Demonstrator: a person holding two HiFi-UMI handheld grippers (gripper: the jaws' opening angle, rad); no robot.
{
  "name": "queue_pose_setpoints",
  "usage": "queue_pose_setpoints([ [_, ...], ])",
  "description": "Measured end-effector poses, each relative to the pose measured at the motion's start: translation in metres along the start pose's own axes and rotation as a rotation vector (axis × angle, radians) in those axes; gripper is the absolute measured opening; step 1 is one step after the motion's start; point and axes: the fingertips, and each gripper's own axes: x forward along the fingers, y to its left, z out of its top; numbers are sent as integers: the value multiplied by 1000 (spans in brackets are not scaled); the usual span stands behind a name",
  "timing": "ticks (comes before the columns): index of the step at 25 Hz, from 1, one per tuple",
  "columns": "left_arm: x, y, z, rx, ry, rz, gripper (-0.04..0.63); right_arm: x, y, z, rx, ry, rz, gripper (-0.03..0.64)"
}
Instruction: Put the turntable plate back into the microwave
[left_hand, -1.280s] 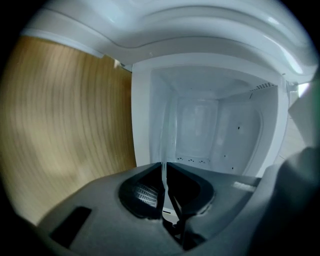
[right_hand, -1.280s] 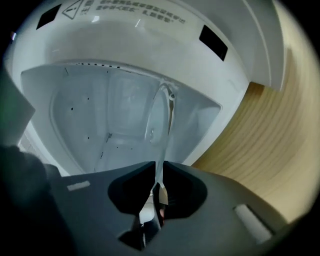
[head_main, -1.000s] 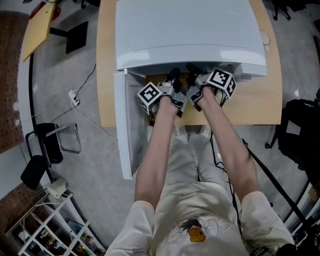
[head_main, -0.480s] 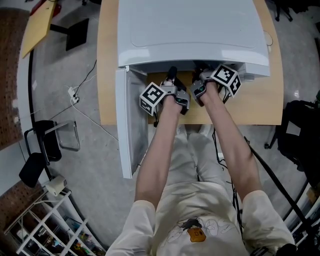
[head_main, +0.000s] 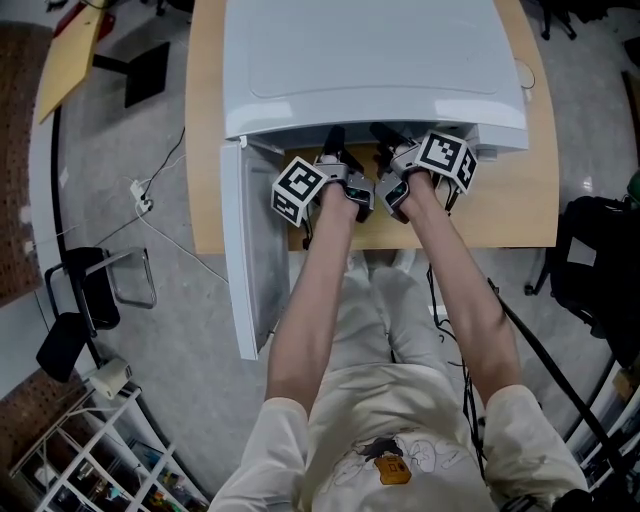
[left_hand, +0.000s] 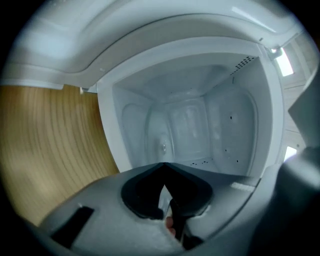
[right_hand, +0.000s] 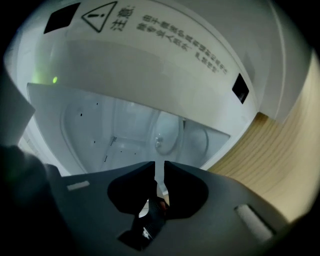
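Your left gripper (left_hand: 162, 166): jaws now closed tip to tip at microwave (head_main: 370, 60) mouth. Your right gripper (right_hand: 159, 168): jaws have just been opening, nothing between them.

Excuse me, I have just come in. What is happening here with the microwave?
A person holds a hand-held gripper in each hand at the mouth of a white microwave on a wooden table. Its door is swung open to the person's left. The left hand-held gripper is shut on nothing. The right hand-held gripper has just been opening its jaws, with nothing between them. Both point into the cavity. I cannot make out the turntable plate.
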Motion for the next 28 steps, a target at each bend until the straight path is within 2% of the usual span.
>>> queue_pose_setpoints([
  [6, -16, 16, -2, 9, -21, 42, -3, 5, -6, -9, 36, 10, -26, 77],
  [10, -14, 17, 6, -12, -32, 27, 97, 7, -15, -7, 63, -35, -79, 83],
  [13, -10, 17, 13, -8, -35, 29, 83, 11, -22, -5, 106, -52, -96, 79],
  [15, -8, 18, 14, -6, -29, 46, 49, 12, -27, -1, 108, -63, -114, 33],
  [18, -7, 19, 14, 13, -23, 64, 18, 13, -27, 0, 103, -67, -126, 26],
  [24, -2, 16, 7, 40, 20, 63, 20, 9, -28, 10, 113, -108, -114, 26],
  [28, -7, 20, 6, 13, 16, 57, 24, 8, -27, 3, 127, -100, -103, 44],
])
